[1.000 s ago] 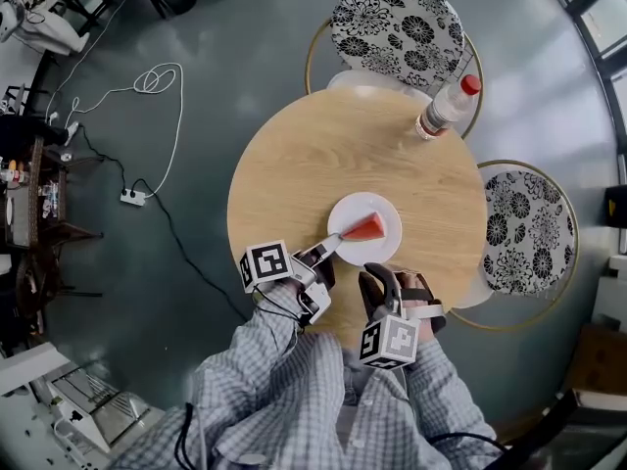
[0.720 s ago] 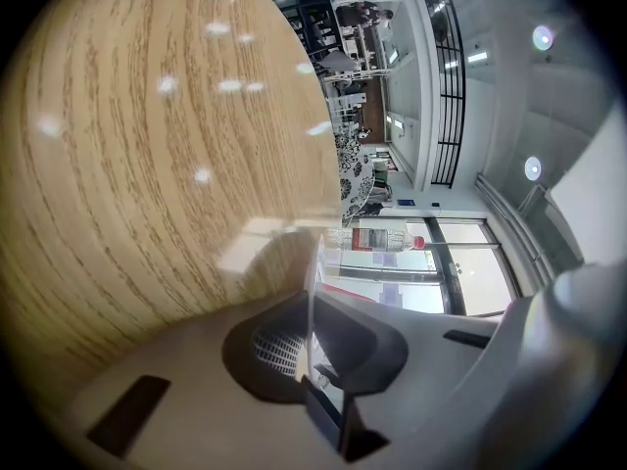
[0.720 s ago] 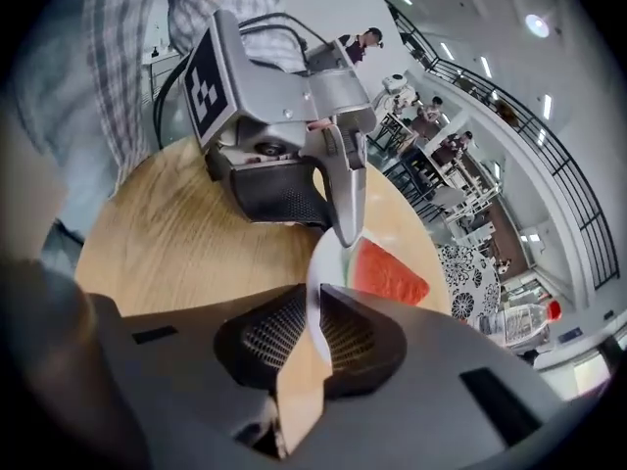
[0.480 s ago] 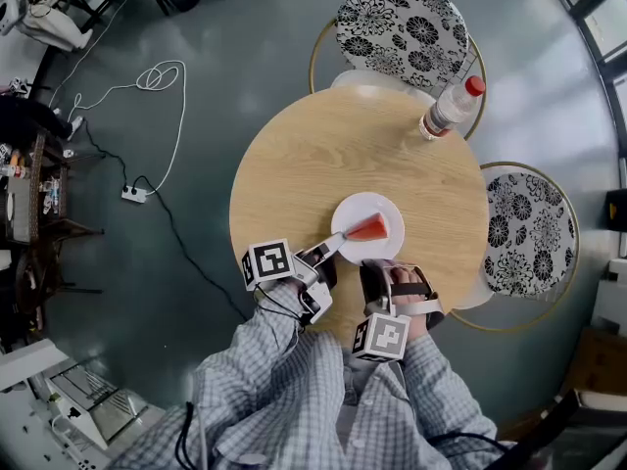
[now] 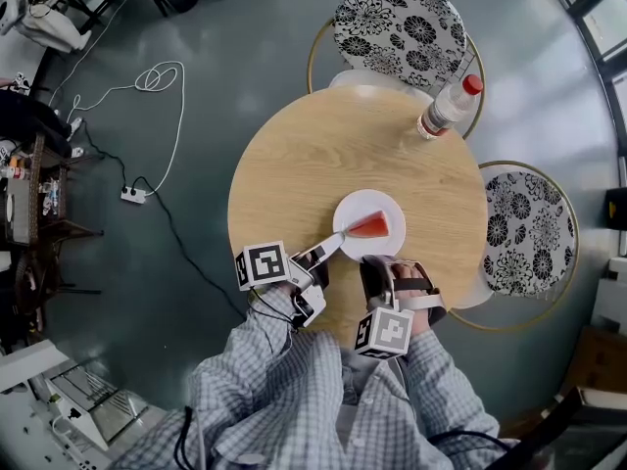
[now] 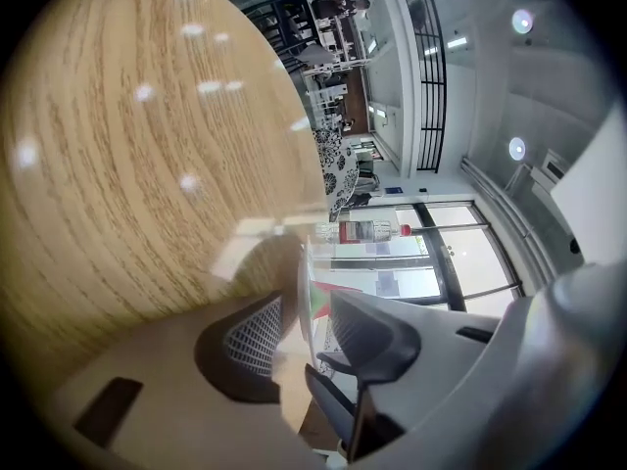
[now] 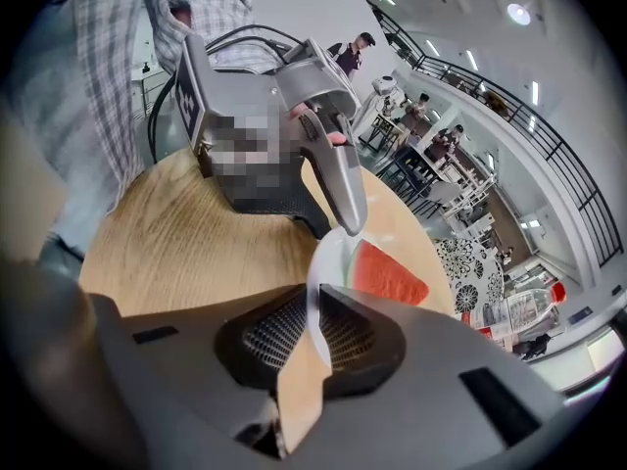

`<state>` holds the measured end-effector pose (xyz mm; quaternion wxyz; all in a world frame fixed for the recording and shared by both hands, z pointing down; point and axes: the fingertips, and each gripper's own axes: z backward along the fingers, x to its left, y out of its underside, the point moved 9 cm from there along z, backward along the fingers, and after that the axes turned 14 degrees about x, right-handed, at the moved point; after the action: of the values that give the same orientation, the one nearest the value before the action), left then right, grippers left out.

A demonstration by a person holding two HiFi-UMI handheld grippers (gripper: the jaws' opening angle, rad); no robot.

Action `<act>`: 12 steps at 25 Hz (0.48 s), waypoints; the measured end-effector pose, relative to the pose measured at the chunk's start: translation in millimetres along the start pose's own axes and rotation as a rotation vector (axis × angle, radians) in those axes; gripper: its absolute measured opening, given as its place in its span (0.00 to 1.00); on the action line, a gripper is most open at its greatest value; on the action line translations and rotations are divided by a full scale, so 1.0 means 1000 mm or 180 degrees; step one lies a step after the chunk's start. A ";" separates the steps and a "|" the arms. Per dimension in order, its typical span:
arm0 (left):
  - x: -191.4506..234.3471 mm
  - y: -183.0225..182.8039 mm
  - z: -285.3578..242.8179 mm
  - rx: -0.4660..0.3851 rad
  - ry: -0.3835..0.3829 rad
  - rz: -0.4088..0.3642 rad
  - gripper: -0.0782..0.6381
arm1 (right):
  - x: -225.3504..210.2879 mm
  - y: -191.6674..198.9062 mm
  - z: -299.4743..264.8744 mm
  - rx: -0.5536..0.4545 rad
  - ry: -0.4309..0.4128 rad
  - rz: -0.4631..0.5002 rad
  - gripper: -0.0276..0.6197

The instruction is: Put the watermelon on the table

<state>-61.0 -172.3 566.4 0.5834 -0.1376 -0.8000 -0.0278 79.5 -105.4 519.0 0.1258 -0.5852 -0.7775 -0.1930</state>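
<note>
A red watermelon slice lies on a white plate on the near part of the round wooden table. My left gripper reaches the plate's left rim. Its jaws have just been opening and now stand open, with the plate's rim still between them. My right gripper is at the plate's near rim. In the right gripper view its pads are shut on the thin plate edge, and the watermelon sits just beyond.
A clear bottle with a red cap stands at the table's far right edge. Two floral-cushioned chairs sit behind and to the right of the table. A white cable and power strip lie on the floor at the left.
The right gripper has shifted a little forward onto the plate's near rim and rolled slightly. The left gripper's marker cube has moved slightly left. The plate and slice stay put.
</note>
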 end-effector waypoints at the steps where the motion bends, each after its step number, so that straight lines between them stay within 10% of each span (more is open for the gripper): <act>1: 0.001 0.001 0.003 -0.0025 -0.0008 0.0010 0.30 | 0.000 0.000 -0.001 -0.0011 -0.0021 0.0003 0.11; 12: 0.005 0.017 0.039 -0.0366 0.0080 0.0188 0.30 | 0.005 -0.001 -0.017 -0.0040 -0.0289 -0.0042 0.13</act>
<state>-94.4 -147.2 557.2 0.5851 -0.1940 -0.7852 -0.0582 76.9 -108.7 536.7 0.0854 -0.5889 -0.7850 -0.1720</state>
